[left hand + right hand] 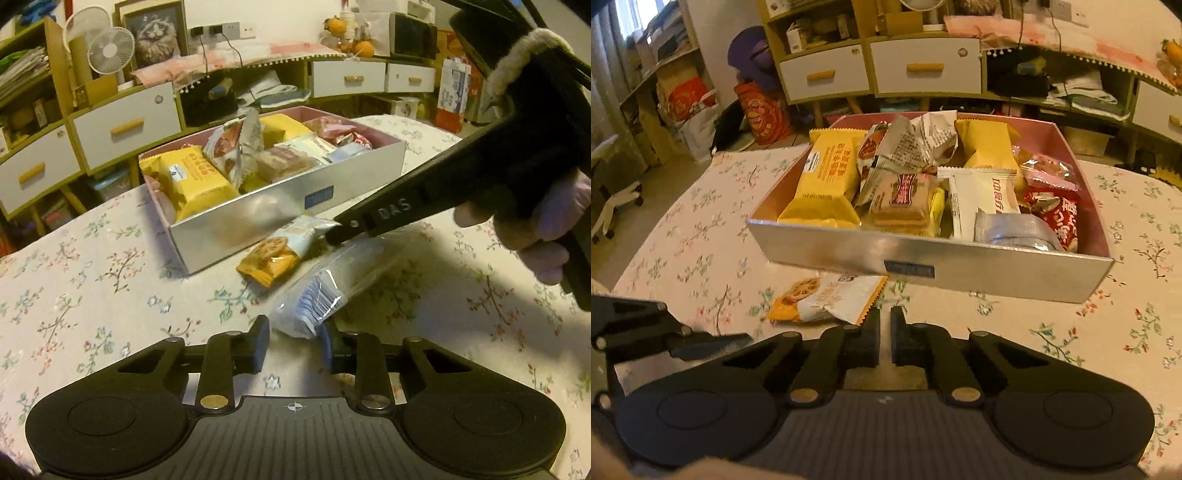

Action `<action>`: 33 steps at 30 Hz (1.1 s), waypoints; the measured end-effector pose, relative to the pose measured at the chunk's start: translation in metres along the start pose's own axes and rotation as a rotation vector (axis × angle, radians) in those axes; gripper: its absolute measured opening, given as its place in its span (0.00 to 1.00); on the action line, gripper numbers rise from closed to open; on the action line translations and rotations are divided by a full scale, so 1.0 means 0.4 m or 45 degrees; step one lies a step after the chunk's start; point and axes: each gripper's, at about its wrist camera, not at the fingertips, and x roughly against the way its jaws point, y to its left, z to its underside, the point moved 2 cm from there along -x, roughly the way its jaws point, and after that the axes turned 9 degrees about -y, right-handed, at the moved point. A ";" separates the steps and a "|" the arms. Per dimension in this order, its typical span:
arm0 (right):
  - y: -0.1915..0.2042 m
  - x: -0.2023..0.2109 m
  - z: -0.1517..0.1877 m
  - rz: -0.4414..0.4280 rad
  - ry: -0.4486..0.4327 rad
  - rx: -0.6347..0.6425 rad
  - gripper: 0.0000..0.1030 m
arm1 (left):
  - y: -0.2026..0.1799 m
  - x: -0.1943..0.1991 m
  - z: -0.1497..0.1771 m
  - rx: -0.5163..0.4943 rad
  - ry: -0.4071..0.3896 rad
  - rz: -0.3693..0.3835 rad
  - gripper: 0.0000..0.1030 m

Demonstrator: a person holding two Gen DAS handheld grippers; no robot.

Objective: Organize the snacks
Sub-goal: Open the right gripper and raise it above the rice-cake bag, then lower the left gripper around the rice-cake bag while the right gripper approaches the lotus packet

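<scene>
1. Nearest the left wrist camera, the left gripper (295, 349) is standing with its fingers narrowly parted around the end of a clear blue-and-white packet (325, 291); the right finger is touching it, but a firm pinch cannot be told.
2. Right gripper (885, 341) is showing fingers drawn almost together, pinching the corner of a white-and-orange cracker packet (827, 301).
3. Both packets are lying on the floral table (92, 295), just in front of the silver box (960, 273).
4. That box is holding yellow, white, pink and red snack packets.
5. A hand (554, 229) is gripping the right gripper's handle.
</scene>
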 end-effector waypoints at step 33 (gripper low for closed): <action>0.109 0.029 0.024 -0.235 0.066 0.200 0.26 | 0.102 0.124 0.020 0.369 0.046 -0.066 0.60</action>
